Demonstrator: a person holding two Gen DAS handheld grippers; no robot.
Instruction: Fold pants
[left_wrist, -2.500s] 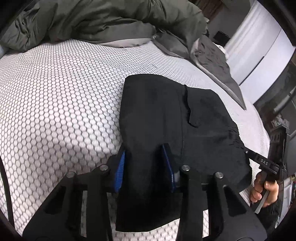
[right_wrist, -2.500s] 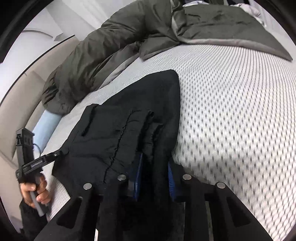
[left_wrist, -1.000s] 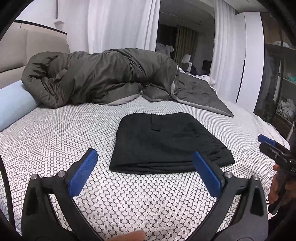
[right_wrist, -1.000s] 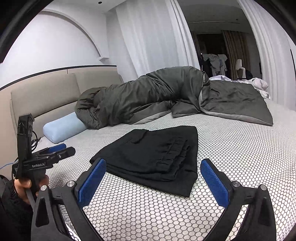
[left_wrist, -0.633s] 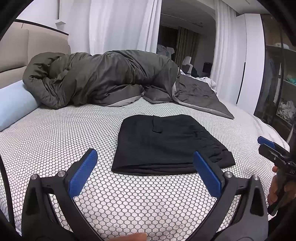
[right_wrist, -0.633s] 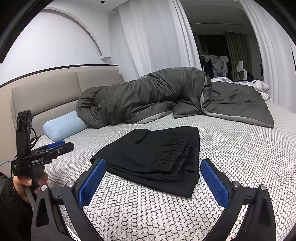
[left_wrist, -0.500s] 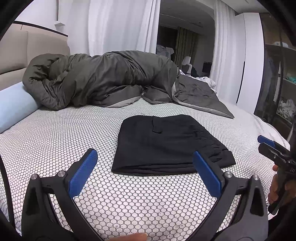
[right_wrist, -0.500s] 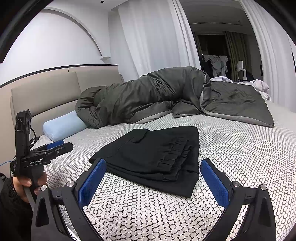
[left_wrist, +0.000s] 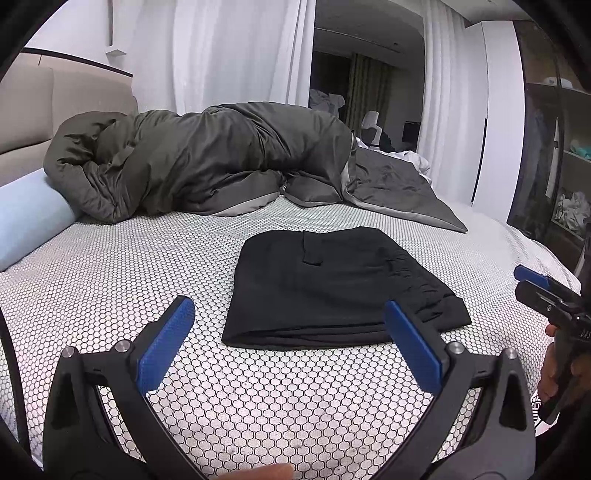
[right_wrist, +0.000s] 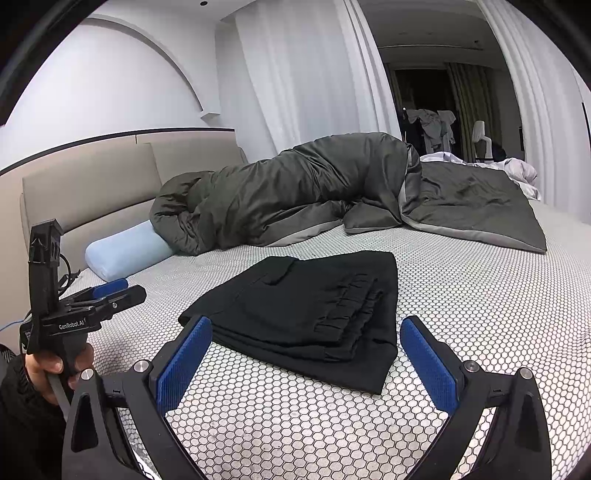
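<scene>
Let go of the black pants (left_wrist: 325, 288) moments ago and drawn back, left tool (left_wrist: 291, 343) and right tool (right_wrist: 303, 362) both spread wide and empty, folded bundle lying centre frame on the bed (left_wrist: 110, 280), folding apparently finished.

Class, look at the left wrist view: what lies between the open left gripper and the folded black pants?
Only bare honeycomb-patterned bedsheet separates the left gripper from the pants; the left wrist view shows it.
</scene>
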